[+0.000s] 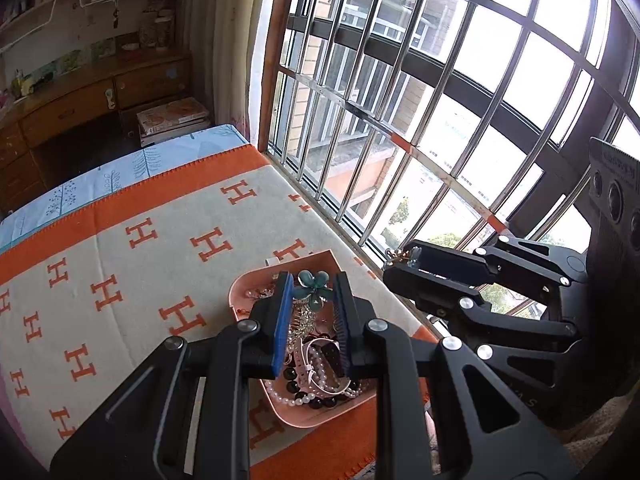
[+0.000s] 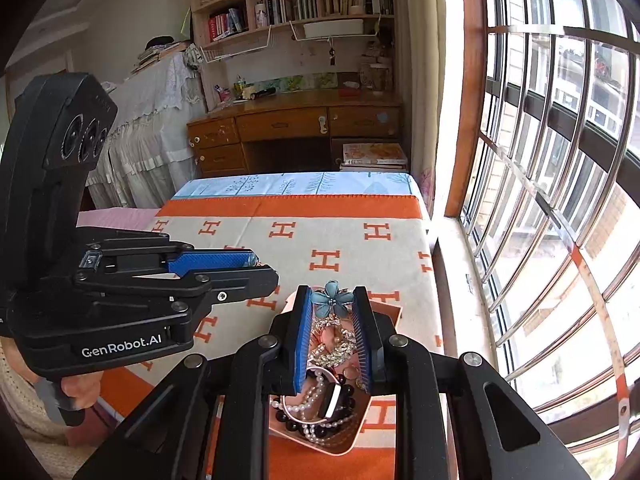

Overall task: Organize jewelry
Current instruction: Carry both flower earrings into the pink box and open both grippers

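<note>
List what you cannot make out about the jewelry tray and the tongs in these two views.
- Left wrist view: the middle of the pink tray and its jewelry, hidden behind the left tongs.
- Left wrist view: the small gold piece at the right tongs, too small to identify or to tell whether it is gripped.
- Right wrist view: the tray's near-left corner, covered by the right tongs' frame.

left wrist: above tray (image 1: 240, 304), facing window; right wrist: facing desk (image 2: 296, 120)
</note>
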